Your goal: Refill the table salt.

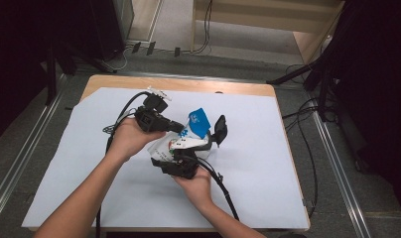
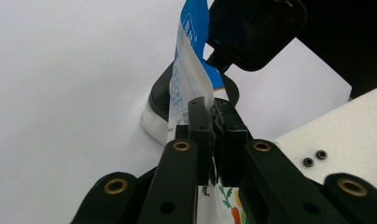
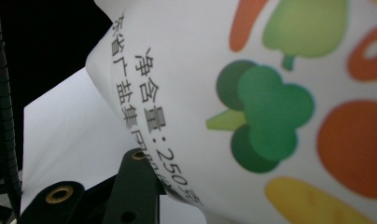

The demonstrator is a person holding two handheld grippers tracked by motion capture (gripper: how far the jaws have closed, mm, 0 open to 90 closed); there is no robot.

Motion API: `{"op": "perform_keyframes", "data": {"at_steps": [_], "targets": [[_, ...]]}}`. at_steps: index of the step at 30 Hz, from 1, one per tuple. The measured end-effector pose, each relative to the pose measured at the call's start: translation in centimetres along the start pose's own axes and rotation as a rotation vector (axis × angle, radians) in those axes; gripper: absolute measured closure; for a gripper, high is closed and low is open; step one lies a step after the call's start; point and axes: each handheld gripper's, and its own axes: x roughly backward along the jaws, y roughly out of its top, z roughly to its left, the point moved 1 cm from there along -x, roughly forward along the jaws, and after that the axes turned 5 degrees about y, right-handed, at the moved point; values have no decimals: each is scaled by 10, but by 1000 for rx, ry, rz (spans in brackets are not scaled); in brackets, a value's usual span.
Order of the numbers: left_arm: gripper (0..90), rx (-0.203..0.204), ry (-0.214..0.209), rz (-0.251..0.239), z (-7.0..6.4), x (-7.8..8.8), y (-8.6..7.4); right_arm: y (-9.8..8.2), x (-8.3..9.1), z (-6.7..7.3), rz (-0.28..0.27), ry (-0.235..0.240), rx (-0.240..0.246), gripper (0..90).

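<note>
Soft printed bag held above the middle of the table between two grippers. Left gripper is closed on the bag's thin upper edge; right gripper clasps the lower body, jaws part-closed around it. The film looks light, limp and slippery, likely to crumple or tear; sealed edges offer the firmest hold. A black holder stands just beside, crowding the right.
</note>
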Motion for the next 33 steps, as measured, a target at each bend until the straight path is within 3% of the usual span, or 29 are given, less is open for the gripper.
{"op": "perform_keyframes", "data": {"at_steps": [20, 23, 33], "targets": [[829, -13, 12, 20, 2, -3, 0, -3, -1, -3, 13, -10, 2, 676], [809, 2, 12, 16, 3, -6, 1, -3, -1, -4, 14, -9, 1, 676], [885, -39, 30, 21, -1, -3, -4, -6, -3, -4, 26, -24, 11, 674]]}}
